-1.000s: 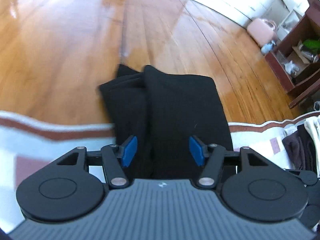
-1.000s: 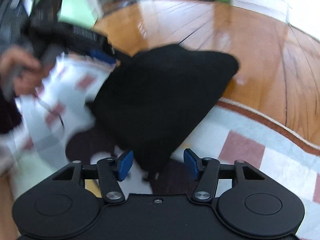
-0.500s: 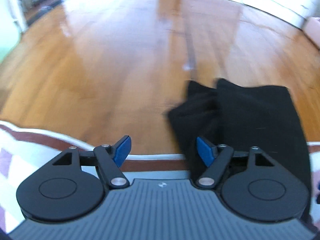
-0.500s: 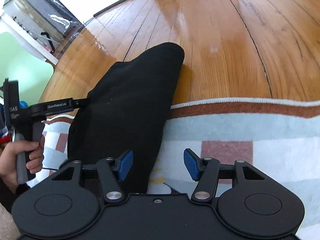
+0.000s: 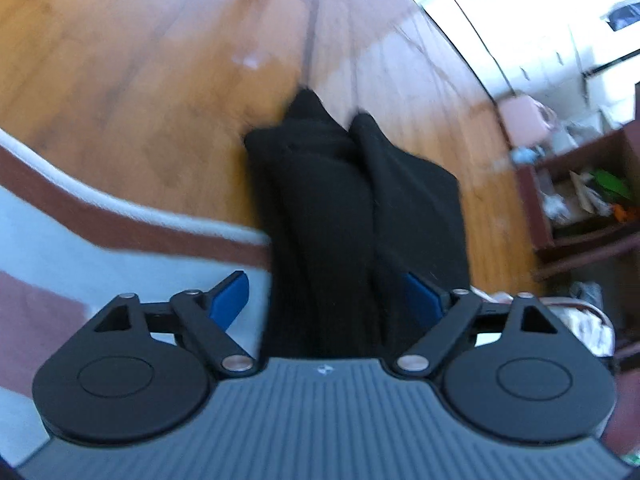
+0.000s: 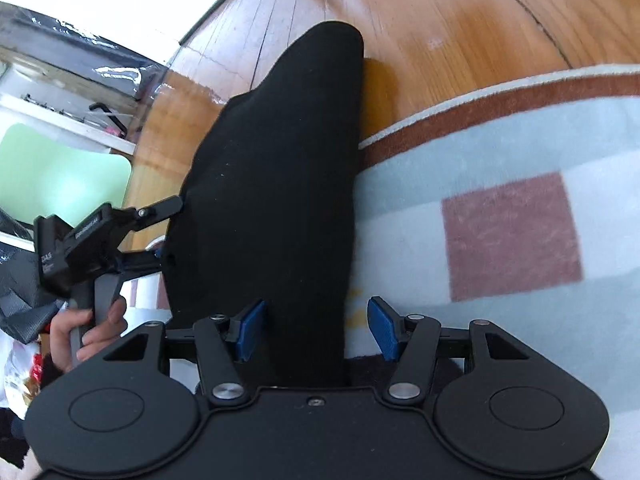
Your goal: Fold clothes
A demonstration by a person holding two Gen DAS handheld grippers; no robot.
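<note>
A black garment (image 5: 360, 208), folded into a long strip, lies half on the rug and half on the wooden floor. My left gripper (image 5: 326, 298) is open just above its near end, with the cloth running between the blue pads (image 5: 230, 300). In the right wrist view the same garment (image 6: 276, 168) stretches away from my right gripper (image 6: 316, 328), which is open with the cloth's right edge between its pads. The left gripper (image 6: 100, 240), held by a hand (image 6: 80, 332), touches the garment's left side there.
The rug (image 6: 500, 160) is pale blue with pink squares and a brown border. Wooden floor (image 5: 140, 60) lies beyond it. A dark wooden shelf unit (image 5: 580, 208) and a pink bag (image 5: 524, 120) stand at the right. A green panel (image 6: 60, 168) is at the left.
The left gripper swung back from the bare floor until the garment lies between its fingers. The right gripper moved in closer over the garment's near end. Both stayed open.
</note>
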